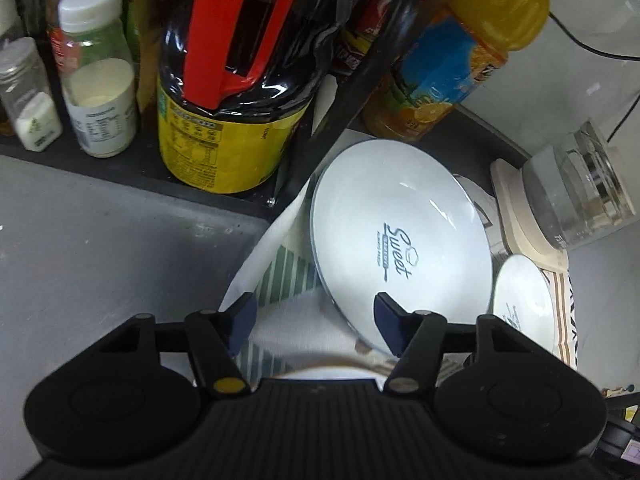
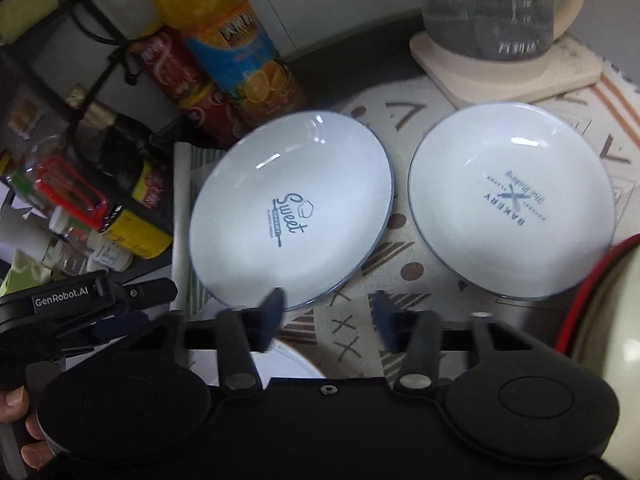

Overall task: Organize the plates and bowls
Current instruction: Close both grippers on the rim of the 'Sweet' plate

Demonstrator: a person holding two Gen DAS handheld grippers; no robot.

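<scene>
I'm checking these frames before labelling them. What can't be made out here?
- Left wrist view: the Bakery plate is partly hidden behind the left gripper.
- Right wrist view: a white dish near the Sweet plate is mostly hidden by the right gripper.
- Right wrist view: a red-rimmed item is cut off by the frame edge.

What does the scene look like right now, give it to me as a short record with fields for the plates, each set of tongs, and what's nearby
Sweet plate: white, blue rim, lying on the patterned cloth
Bakery plate: same style, beside the Sweet plate, apart from it
left tongs: open, empty, right fingertip over the Sweet plate's near rim
right tongs: open, empty, just short of both plates
glass kettle: on a cream base behind the Bakery plate
orange juice bottle: behind the Sweet plate
seasoning rack: left, holds bottles and jars
</scene>
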